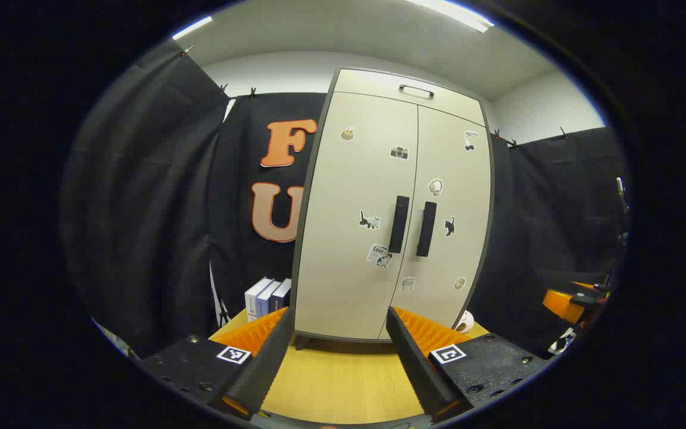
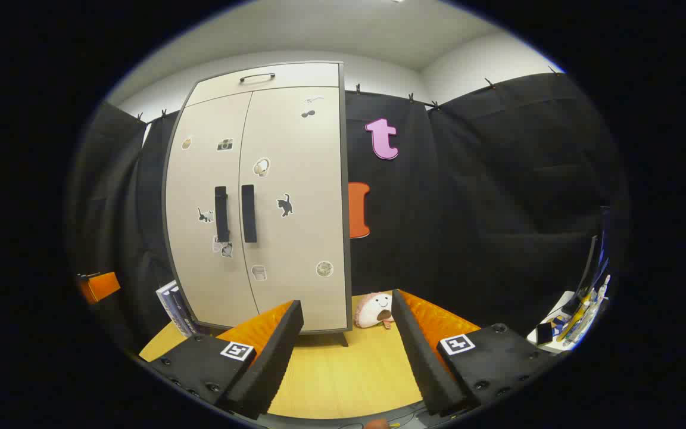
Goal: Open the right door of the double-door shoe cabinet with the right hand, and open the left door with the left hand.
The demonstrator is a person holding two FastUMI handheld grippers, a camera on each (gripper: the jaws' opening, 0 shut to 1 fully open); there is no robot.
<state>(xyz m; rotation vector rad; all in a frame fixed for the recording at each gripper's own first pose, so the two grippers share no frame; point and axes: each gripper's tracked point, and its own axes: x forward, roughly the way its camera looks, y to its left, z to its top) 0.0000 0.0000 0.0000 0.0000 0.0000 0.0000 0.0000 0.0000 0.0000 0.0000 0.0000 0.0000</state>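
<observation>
Ahead, shoe cabinet [image 1: 393, 202] apparently shut, claws apart

Little can be read. On the left door [image 1: 358, 226] of the shoe cabinet [image 1: 393, 208], a tilted sticker [image 1: 380, 255] just left of the door's dark handle [image 1: 399, 224] carries the word "Love". The books [image 1: 268, 297] standing left of the cabinet have spine print too small to read.

Books [image 1: 268, 296] standing upright on the wooden table [image 1: 343, 381], around 8 o'clock in the left gripper view. A round plush toy [image 2: 374, 310] sits on the table near 6 o'clock in the right gripper view.
</observation>
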